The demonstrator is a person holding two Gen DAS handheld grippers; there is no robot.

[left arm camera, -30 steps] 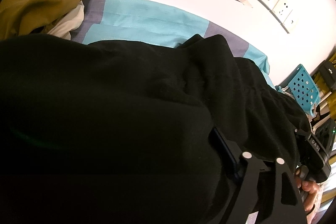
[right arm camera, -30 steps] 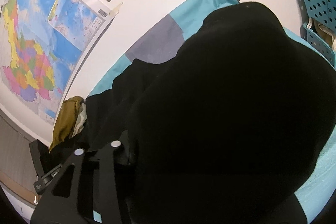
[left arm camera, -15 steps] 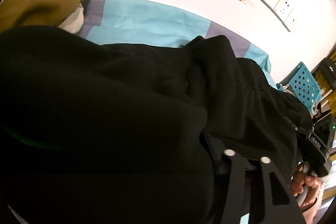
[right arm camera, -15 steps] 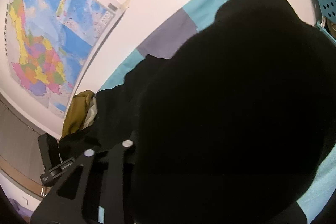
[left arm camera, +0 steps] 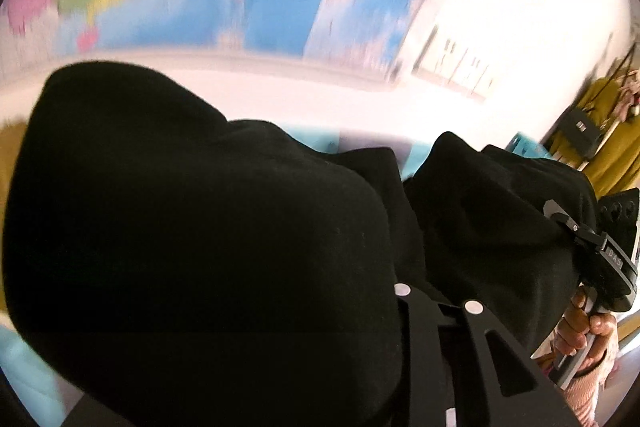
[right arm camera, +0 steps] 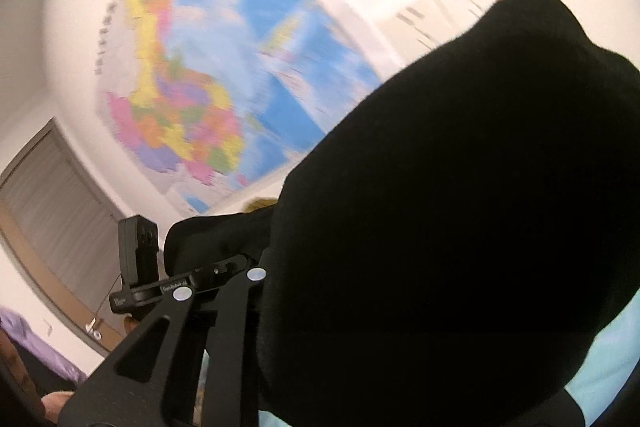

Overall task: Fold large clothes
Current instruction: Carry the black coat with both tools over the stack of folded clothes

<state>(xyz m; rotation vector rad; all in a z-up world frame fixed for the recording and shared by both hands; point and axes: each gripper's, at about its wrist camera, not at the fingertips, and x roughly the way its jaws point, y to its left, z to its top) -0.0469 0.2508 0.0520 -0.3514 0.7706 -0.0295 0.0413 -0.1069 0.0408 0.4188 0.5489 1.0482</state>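
Now | black garment (left arm camera: pixel 208 247) bunched between closing jaws, both grippers

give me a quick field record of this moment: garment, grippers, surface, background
garment: black garment, bunched, raised in front of both cameras
left hand-held gripper: jaws closing, black cloth between them
right hand-held gripper: jaws closing, black cloth at them
surface: teal and grey bedsheet, mostly hidden
background: blurred wall map, wall sockets
person: hand on the right gripper's handle
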